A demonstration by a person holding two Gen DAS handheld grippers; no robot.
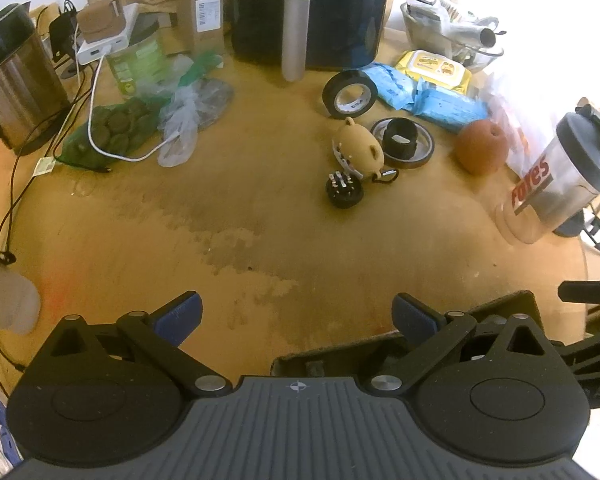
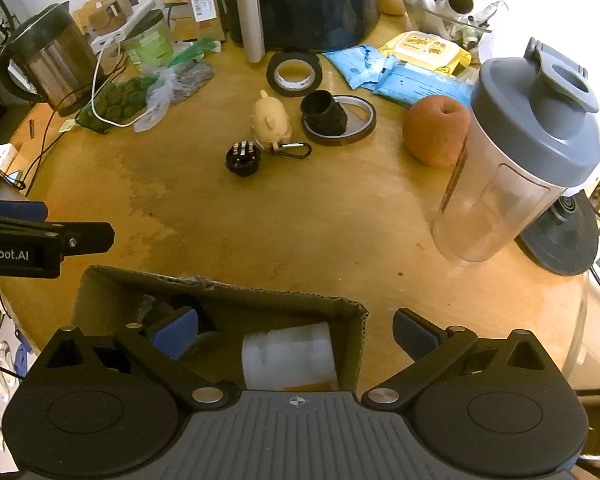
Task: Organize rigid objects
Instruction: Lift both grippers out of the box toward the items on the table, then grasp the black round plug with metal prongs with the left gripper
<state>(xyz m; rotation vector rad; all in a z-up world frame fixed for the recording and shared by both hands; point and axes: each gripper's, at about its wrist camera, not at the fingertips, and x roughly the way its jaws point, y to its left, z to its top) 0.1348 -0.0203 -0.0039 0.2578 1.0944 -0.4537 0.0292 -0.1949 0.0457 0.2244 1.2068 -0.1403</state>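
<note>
1. Blue-padded and black-framed, both tools spread wide and empty: right gripper (image 2: 296, 334) poised over the near table edge, left gripper (image 1: 298, 312) level beside it, nothing pinched in either.
2. Directly beneath the right gripper, an open cardboard box (image 2: 228, 300) with a white container (image 2: 288, 356) and some darker items inside; same box (image 1: 512, 304) just right of the left gripper's right pad.
3. Probably between pickups: some items boxed, more left out on the table.
4. Ahead of both grippers, across a bare stretch of worn wooden table (image 2: 300, 220), a tight cluster: small black knob (image 2: 242, 158), tan pig-shaped toy (image 2: 271, 120) with its clip, black cup-like part (image 2: 325, 114) resting on a flat ring.
5. Further out, a black tape roll (image 2: 294, 72); to the right, a brown round fruit (image 2: 436, 130).
6. Close on the right gripper's right, a tall clear shaker bottle (image 2: 516, 160) with grey lid, easy to knock on a sideways swing.
7. Next move likely a forward reach to the knob, nearest and standing slightly apart, calling for a careful close around it without nudging the toy.
8. Plenty of open room in the middle; clutter and cables far left, table rim curving away on both sides.
</note>
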